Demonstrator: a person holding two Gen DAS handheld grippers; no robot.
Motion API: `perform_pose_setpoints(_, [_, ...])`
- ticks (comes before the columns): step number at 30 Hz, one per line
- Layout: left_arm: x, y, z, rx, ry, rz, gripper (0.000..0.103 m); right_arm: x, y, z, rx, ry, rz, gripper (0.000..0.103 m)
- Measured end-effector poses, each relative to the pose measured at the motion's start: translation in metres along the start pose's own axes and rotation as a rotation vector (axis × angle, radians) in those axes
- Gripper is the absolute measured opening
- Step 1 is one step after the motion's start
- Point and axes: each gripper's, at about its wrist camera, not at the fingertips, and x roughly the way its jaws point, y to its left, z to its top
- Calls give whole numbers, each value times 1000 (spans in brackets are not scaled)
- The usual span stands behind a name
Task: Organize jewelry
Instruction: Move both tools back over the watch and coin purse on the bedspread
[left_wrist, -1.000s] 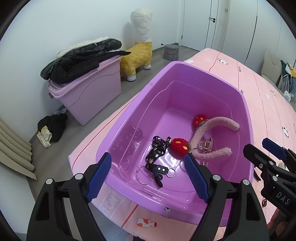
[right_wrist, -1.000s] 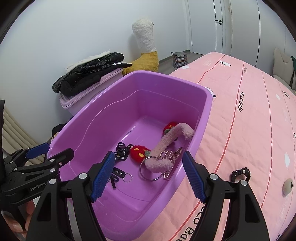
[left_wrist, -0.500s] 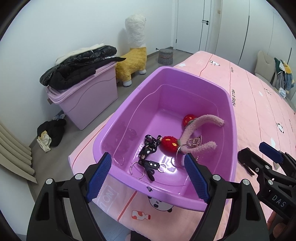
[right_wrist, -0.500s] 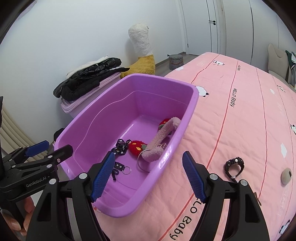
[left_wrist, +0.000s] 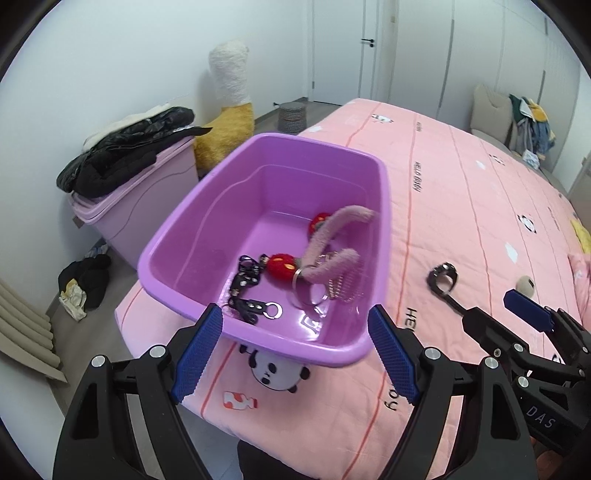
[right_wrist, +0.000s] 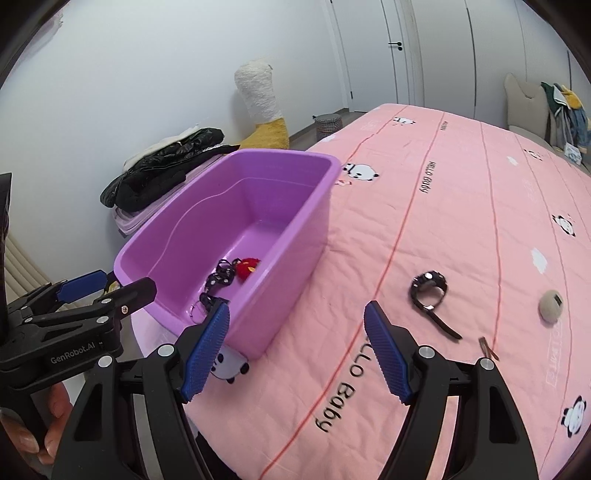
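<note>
Tools (left_wrist: 295, 347) apart, trinkets (left_wrist: 295, 269) in tub (left_wrist: 207, 206)

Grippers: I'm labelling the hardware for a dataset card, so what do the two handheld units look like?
Both match: black angular frames with silver screw heads, each finger faced with a blue ribbed pad. The left gripper reads "GenRobot.AI" in the right wrist view; the right gripper shows "DAS" in the left wrist view. No cables or sleeves visible.

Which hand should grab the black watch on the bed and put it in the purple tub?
Probably the right gripper: it's open and empty, and the black watch lies just ahead of it. The left gripper faces the purple tub.
</note>
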Motion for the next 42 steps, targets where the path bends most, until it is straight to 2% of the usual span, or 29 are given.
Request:
perform_pose_setpoints(11, [-16,-70,-35,146,-17,-117,83,-49,-56,-58,109,-16,-55,72])
perform_pose_setpoints(20, [6,-124,-66,199,43,-211,84,-67,-129,-124,259,26,-164,72])
perform_pose_setpoints(25, [25,-148,-71,216,66,-225,84,-74,-171,-148,334,24,-220,72])
perform_pose_setpoints(33, [69,-181,-64,224,109,-212,84,-61,-223,-158,396,24,-268,72])
perform_pose_setpoints(42, [137,-212,-46,222,164,-161,84,-11,-274,-144,421,55,-284,72])
